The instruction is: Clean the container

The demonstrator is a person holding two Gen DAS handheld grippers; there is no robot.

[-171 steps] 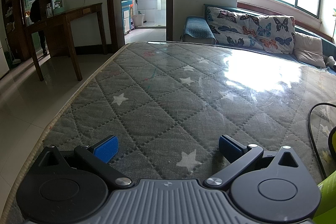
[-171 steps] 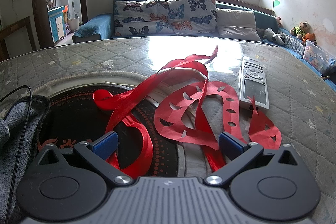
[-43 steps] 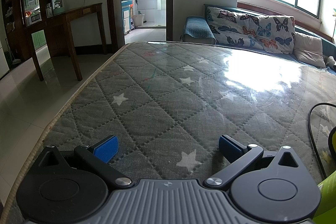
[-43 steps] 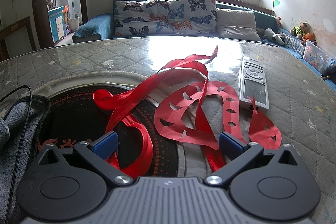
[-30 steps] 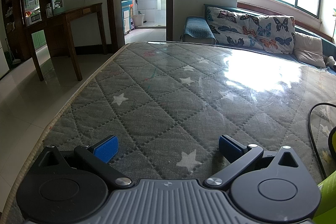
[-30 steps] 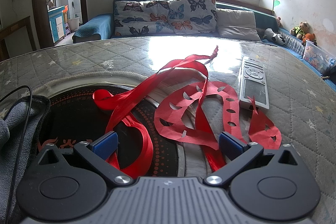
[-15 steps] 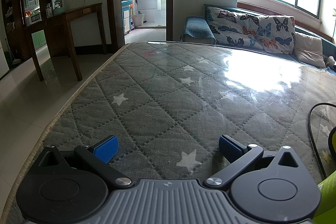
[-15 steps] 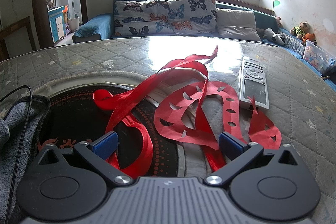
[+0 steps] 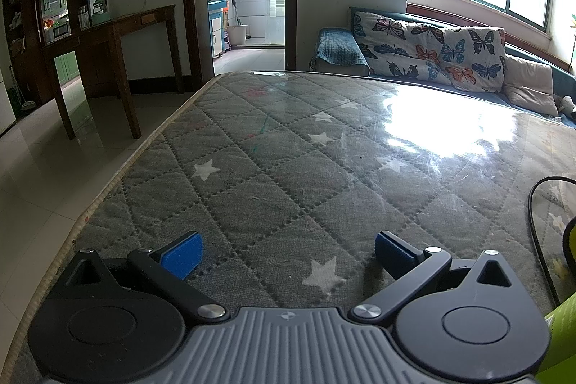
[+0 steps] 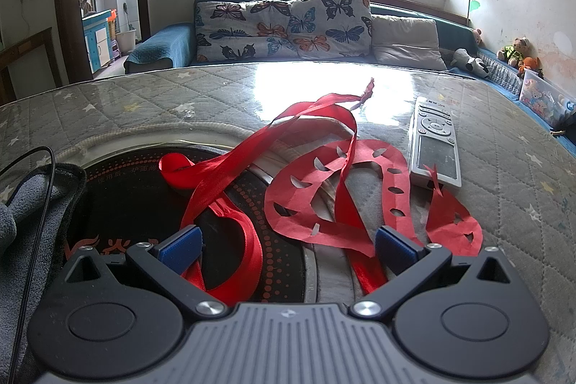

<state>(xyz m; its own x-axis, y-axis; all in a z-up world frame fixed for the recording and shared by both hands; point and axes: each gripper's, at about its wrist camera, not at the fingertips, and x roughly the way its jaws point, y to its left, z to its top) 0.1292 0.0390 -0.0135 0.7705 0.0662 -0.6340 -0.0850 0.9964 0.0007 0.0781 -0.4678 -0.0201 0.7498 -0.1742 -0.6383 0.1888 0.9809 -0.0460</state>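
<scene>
In the right wrist view a round black cooktop [image 10: 144,204] with a metal rim sits sunk in the quilted table. A red ribbon [image 10: 230,175] and a red paper cutout [image 10: 334,189] lie across it and over its right rim. My right gripper [image 10: 288,245] rests low just in front of them, open, with nothing between its blue pads. A grey cloth [image 10: 25,204] lies at the left of the cooktop. In the left wrist view my left gripper [image 9: 286,251] sits open over bare quilted table [image 9: 288,168], holding nothing. A yellow-green object [image 9: 565,340] shows only at the right edge.
A grey remote control [image 10: 435,143] lies to the right of the red paper. A black cable [image 9: 536,225] curves along the table by the cloth. The table's left edge [image 9: 118,175] drops to a tiled floor. A sofa with butterfly cushions [image 10: 284,24] stands behind the table.
Neither gripper nor any object on the table has moved. A dark figure seen by the far shelves 5.7 s ago is gone from the left wrist view.
</scene>
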